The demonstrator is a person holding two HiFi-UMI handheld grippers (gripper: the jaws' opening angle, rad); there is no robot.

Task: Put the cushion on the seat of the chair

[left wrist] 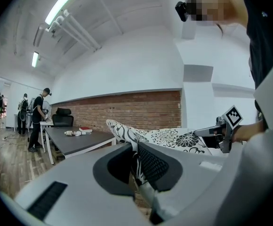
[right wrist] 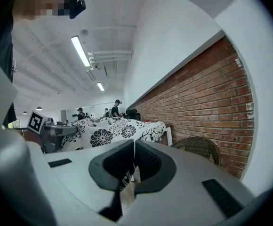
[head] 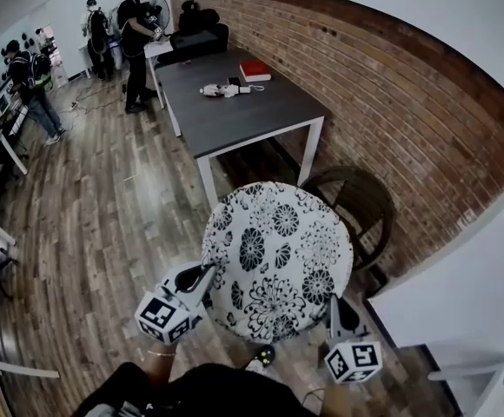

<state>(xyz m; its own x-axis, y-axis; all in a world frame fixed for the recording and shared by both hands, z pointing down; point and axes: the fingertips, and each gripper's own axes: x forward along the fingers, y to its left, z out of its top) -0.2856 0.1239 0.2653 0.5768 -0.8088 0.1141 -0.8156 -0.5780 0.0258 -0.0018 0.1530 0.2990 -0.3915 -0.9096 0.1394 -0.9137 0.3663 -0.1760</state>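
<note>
One brick wall (head: 408, 85) ran beyond the right gripper (head: 334, 302), with the table (head: 235, 115) well ahead of both tools. The chair (head: 362, 205) stood just ahead of the right gripper. The cushion (head: 278, 254) hung between the tools, not yet on the chair. The left gripper (head: 208, 274) and the right each pinched an opposite edge, jaws nearly together on it. Such thin bites might slip, or the cushion might catch the chair's back and land tilted.

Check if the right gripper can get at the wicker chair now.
Probably yes. The right gripper, shut on the cushion, has the wicker chair ahead with nothing between; the left gripper grips the cushion too, so both must move together.
</note>
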